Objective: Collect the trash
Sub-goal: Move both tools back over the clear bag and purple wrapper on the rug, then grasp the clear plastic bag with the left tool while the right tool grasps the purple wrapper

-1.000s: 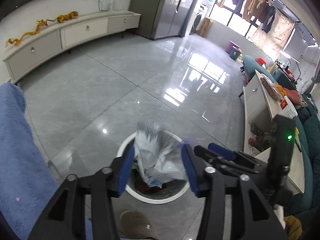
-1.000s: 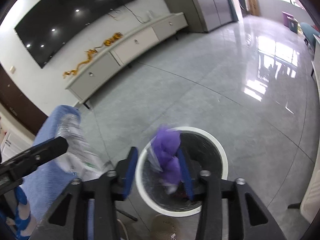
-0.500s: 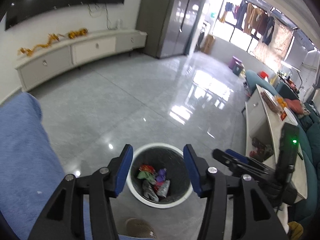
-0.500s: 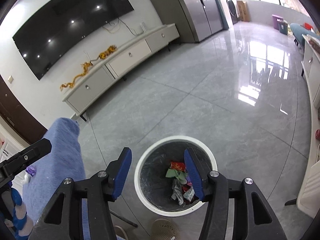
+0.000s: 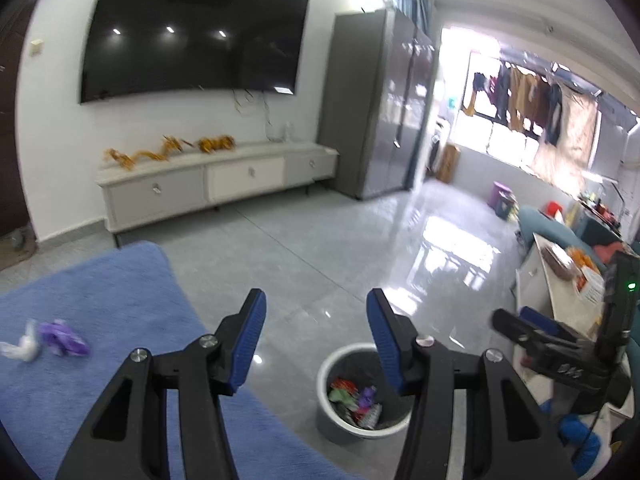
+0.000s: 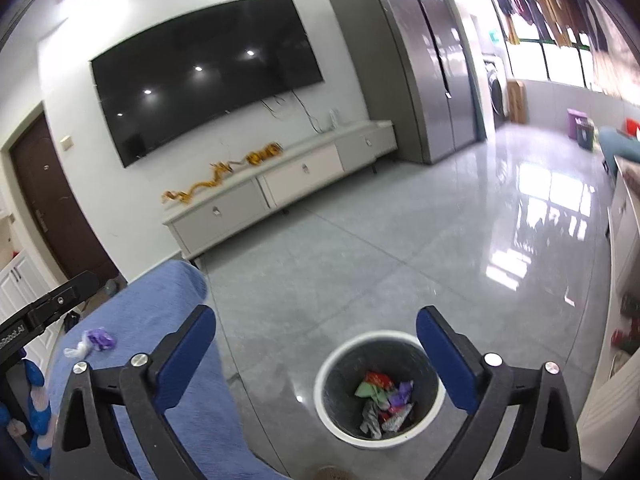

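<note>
1. The grey tiled floor (image 6: 360, 248) fills most of both views, glossy, with window glare toward 3 o'clock.
2. The black television (image 5: 192, 36) hangs on the white wall at about 11 o'clock in your left wrist view, and a long white cabinet (image 5: 216, 184) stands on the floor beneath it with yellow ornaments along its top.
3. A tall grey cupboard (image 6: 420, 60) stands just to the right of the cabinet, at about 1 o'clock in your right wrist view.
4. The blue cloth surface (image 5: 80, 320) spreads from 9 o'clock down to 7 o'clock in your left wrist view, beside the bin and higher than it.
5. The white-rimmed trash bin (image 6: 378, 388) stands on the floor at about 5 o'clock in both views, with crumpled red, green, purple and grey wrappers lying at its bottom.
6. Your right gripper (image 6: 316, 340) has its jaws opening, spread very wide with nothing between the blue pads; the bin lies below the gap.
7. Your left gripper (image 5: 316, 328) stands open about halfway and carries nothing; only floor shows between its pads.
8. Trash still to collect: a purple wrapper (image 5: 64, 338) lies on the blue cloth at 9 o'clock in your left wrist view, and a clear plastic scrap (image 5: 22, 348) lies just beside it, well apart from both grippers.
</note>
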Tool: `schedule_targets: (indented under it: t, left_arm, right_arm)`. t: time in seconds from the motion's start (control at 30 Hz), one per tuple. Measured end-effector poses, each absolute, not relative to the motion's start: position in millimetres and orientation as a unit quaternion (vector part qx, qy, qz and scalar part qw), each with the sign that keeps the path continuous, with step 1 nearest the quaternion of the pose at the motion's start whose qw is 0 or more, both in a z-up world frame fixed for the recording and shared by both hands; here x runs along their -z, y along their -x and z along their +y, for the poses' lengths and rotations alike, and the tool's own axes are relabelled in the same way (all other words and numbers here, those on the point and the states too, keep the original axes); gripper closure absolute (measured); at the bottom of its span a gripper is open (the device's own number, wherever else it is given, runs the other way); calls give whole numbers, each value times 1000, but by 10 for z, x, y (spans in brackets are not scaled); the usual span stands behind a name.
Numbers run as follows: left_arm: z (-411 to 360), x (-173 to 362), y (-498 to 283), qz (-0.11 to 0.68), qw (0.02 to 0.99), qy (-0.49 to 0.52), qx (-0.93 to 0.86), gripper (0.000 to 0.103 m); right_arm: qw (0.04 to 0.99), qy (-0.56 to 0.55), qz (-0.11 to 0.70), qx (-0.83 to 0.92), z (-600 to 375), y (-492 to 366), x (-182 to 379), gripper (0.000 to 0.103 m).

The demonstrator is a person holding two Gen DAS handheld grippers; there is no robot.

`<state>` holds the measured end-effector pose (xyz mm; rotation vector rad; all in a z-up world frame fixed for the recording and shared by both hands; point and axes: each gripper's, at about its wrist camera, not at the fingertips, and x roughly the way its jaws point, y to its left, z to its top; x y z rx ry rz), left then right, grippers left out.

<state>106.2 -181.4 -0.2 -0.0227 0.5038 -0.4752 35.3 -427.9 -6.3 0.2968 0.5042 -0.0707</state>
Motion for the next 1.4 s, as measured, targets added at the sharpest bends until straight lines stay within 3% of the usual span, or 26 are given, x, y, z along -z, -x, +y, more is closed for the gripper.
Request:
schedule_targets:
  t: [0.2, 0.27, 0.4, 0.77, 1.03, 1.4]
  left_arm:
    - [-1013, -292, -927, 204, 964, 23, 170, 52]
    - [-752, -338, -905, 195, 969, 26, 150, 43]
    - [-82, -382, -861, 184, 976, 40, 105, 42]
    - [1546, -166, -1014, 189, 981, 40, -17, 37]
    - [2242, 457, -1546, 258, 964, 55, -15, 36]
    - [1938, 1335, -2486, 357, 932, 7, 55, 36]
  right_arm:
    - [972, -116, 204, 6, -3905, -189, -407, 0]
    - [976, -106, 189, -6, -3775, -138, -528, 0]
    - [983, -77, 164, -33, -3425, -98, -749, 0]
    - [974, -26, 184, -132, -2317, -658, -872, 0]
    - [938, 15, 274, -210, -1334, -1574, -348, 0]
    - [865, 29, 405, -295, -188, -2781, 902, 0]
